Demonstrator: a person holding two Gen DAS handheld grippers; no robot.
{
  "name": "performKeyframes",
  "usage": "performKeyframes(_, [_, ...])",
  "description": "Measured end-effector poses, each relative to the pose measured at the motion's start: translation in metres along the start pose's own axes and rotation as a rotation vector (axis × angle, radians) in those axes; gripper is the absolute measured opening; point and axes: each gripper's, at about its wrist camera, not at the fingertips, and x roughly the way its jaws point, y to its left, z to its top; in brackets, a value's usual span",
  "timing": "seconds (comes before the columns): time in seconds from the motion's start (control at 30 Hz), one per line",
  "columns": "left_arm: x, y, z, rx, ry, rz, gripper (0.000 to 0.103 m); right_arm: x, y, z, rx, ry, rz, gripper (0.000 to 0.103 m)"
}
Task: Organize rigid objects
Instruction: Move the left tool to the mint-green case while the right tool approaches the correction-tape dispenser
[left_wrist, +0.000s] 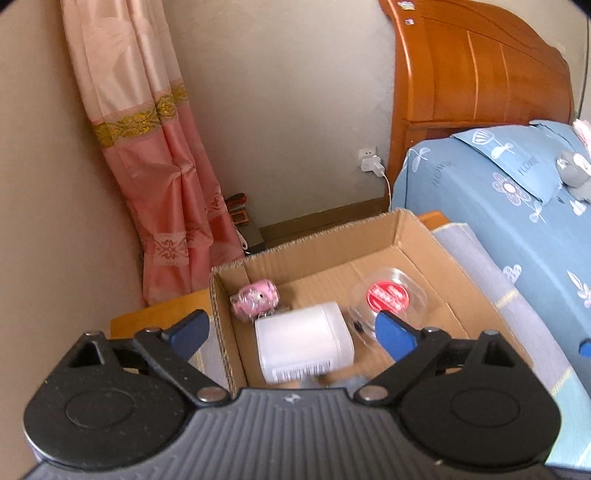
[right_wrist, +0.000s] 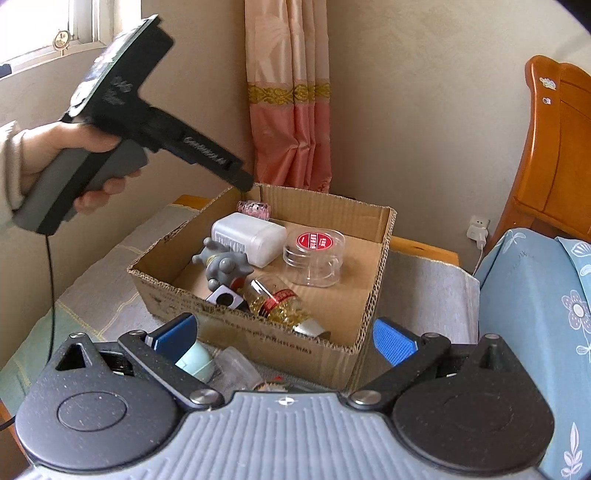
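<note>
At the bottom of the left wrist view the left gripper (left_wrist: 291, 328) hangs with its blue pads spread wide apart, nothing clamped between them. Just beyond, between the pads in the frame, a white plastic bottle (left_wrist: 304, 341) lies on its side inside the cardboard box (left_wrist: 417, 229), its barcode label towards the camera. To its upper left lies a small pink wrapped can (left_wrist: 255, 297), and to its right a clear round jar with a red lid (left_wrist: 388, 295). Further off, a pink curtain (left_wrist: 147, 147) hangs at the upper left, and a bed with a blue flowered cover (left_wrist: 498, 192) fills the right.

In the right wrist view the right gripper (right_wrist: 284, 338) also stands with its pads apart, empty, low in the frame in front of the box's near wall. A pale green object (right_wrist: 197, 363) lies on the worktop (right_wrist: 424, 291) beside its left pad. Inside the box, near to far, lie a glass bottle of yellow contents (right_wrist: 277, 299), a grey toy figure (right_wrist: 227, 267), then the white bottle. At the upper left a hand (right_wrist: 70, 158) holds the left gripper's handle over the box's far corner.
</note>
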Motion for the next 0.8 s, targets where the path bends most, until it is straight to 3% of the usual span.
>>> performKeyframes(0.43, [-0.064, -0.017, -0.061, 0.004, -0.062, 0.010, 0.102, -0.017, 0.004, -0.052, 0.062, 0.004, -0.052, 0.103])
performKeyframes(0.8, [-0.036, -0.039, -0.127, -0.071, 0.024, -0.021, 0.102, -0.026, 0.020, -0.100, 0.102, -0.024, -0.125, 0.103])
